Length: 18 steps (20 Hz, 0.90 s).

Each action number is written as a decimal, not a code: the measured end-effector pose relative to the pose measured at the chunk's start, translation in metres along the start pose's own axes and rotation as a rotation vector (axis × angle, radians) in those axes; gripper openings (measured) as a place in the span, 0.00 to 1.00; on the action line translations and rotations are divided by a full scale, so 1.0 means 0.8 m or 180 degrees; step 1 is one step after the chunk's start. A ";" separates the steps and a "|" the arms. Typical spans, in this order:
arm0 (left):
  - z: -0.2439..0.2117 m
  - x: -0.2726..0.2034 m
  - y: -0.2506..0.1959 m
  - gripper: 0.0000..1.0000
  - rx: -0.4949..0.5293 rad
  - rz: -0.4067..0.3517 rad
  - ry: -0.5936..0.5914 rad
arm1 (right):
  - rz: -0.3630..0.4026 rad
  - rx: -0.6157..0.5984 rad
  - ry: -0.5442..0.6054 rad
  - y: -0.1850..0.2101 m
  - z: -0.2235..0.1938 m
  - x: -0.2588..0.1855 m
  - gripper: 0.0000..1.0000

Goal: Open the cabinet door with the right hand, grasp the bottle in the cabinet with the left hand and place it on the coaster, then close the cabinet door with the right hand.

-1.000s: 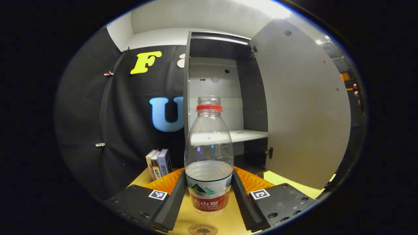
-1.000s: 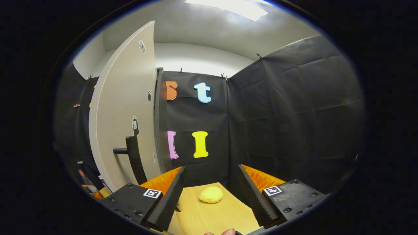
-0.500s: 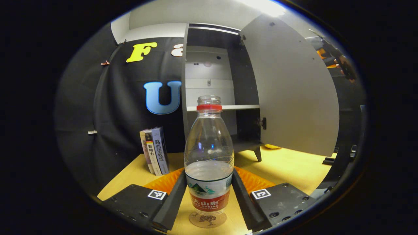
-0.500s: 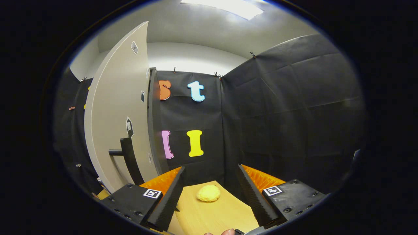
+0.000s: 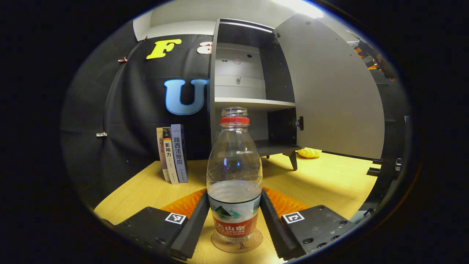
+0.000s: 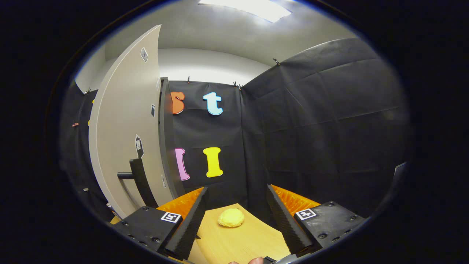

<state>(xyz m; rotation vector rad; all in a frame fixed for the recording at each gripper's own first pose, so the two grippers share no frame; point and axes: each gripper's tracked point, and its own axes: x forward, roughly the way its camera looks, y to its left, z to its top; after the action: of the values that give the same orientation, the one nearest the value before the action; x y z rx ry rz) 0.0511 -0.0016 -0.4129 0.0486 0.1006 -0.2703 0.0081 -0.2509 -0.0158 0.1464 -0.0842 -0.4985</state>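
Left gripper [image 5: 234, 227]: both fingers pressed against the lower sides of the water bottle [image 5: 234, 176], pinching it at the label. Water bottle: clear plastic, upright, uncapped with a red collar ring at the neck, roughly a third full; its base stood on the round coaster [image 5: 253, 242], most of which was hidden behind the bottle and fingers, only the front and right edge being visible. Coaster: lying on the wooden table [image 5: 329, 183]. Cabinet [image 5: 249, 91]: grey, on short legs at the back of the table, well behind the bottle; a shelf and a darker right interior wall visible, the lower compartment partly screened by the bottle's neck. Cabinet door [image 5: 337, 95]: swung wide open to the right; its far edge cut off at the rim in the left gripper view. Three books [image 5: 173, 154]: upright, beside the cabinet's left side, against the booth wall. Yellow lumpy object [image 5: 309, 152]: on the table beyond the cabinet's leg, partly hidden under the door; kind could not be told. Right gripper [image 6: 234, 220]: fingers spread apart, holding nothing, raised above the table with the same yellow object lying beyond them. In the right gripper view the door's outer face carried a dark bar handle [image 6: 136, 179], to the left of that gripper and apart from it; a fingertip [image 6: 253, 261] was barely visible at the bottom edge.
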 end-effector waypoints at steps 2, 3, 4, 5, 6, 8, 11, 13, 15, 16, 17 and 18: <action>-0.001 0.000 -0.005 0.81 -0.0011 -0.0045 0.0001 | -0.0015 -0.0055 0.0005 0.001 0.000 -0.002 0.97; 0.000 0.004 -0.006 0.82 0.0015 -0.0055 -0.0008 | -0.0032 -0.0063 0.0008 0.000 0.000 -0.003 0.97; -0.001 0.002 -0.006 0.83 0.0030 -0.0058 -0.0008 | -0.0032 -0.0056 0.0006 0.003 0.001 -0.004 0.97; -0.002 0.002 -0.005 0.83 0.0020 -0.0052 0.0006 | -0.0027 -0.0047 0.0005 0.005 0.002 -0.006 0.97; -0.005 0.002 -0.004 0.83 -0.0003 -0.0044 0.0016 | -0.0021 -0.0046 0.0009 0.006 0.001 -0.008 0.97; -0.004 0.001 -0.002 0.83 -0.0004 -0.0016 0.0032 | -0.0023 -0.0064 0.0013 0.007 0.001 -0.011 0.97; -0.005 0.000 -0.004 0.85 0.0000 -0.0039 0.0087 | -0.0031 -0.0036 0.0008 0.006 0.004 -0.014 0.97; -0.005 -0.003 -0.005 0.91 0.0003 -0.0039 0.0140 | -0.0026 -0.0018 0.0027 0.005 0.002 -0.014 0.97; -0.004 -0.009 -0.011 0.95 -0.0039 -0.0097 0.0181 | -0.0028 -0.0017 0.0063 0.003 -0.001 -0.014 0.97; -0.003 -0.012 -0.011 0.95 -0.0032 -0.0084 0.0208 | -0.0022 -0.0002 0.0073 0.004 -0.003 -0.013 0.97; -0.001 -0.019 -0.009 0.95 -0.0007 -0.0046 0.0224 | -0.0003 0.0019 0.0085 0.004 -0.002 -0.012 0.97; 0.004 -0.024 -0.008 0.95 0.0005 -0.0014 0.0227 | 0.0019 0.0035 0.0095 0.005 -0.003 -0.011 0.97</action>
<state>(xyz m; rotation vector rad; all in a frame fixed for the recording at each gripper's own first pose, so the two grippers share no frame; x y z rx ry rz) 0.0311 -0.0027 -0.4082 0.0595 0.1714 -0.2730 0.0026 -0.2426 -0.0179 0.1644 -0.0583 -0.4897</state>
